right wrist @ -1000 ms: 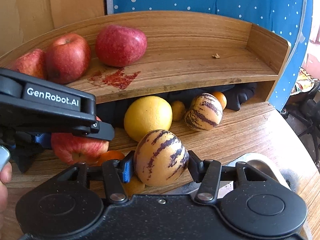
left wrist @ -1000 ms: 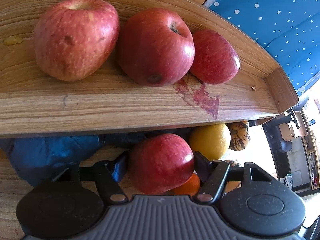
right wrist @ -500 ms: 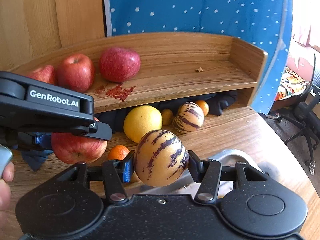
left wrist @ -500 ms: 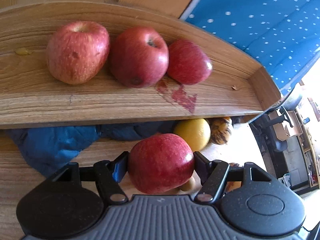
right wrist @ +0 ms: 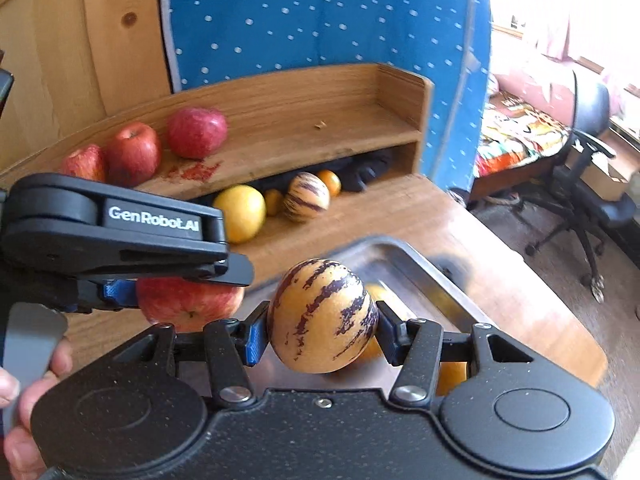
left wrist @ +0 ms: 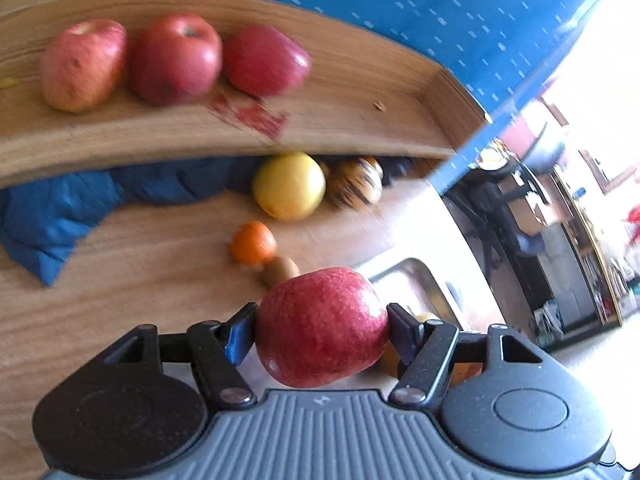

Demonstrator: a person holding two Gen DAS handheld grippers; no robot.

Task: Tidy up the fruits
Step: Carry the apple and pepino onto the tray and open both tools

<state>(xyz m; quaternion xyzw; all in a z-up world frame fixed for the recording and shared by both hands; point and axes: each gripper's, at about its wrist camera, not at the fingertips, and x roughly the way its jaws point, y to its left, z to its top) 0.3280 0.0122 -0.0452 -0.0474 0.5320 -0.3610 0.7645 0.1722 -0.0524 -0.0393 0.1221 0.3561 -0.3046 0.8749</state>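
Left claw gripping glossy round apple, right claw striped melon

Strong daylight is let in from the right, and that side is washed out white. The shelf is bent by the lens and smeared by blur. The metal tray is lit with glare.

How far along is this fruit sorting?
Partway, it seems. Three red apples already sit in a row on the wooden shelf. In hand: the left gripper holds another apple, and the right gripper a striped melon. Left on the table: a yellow citrus, a second striped melon and small oranges.
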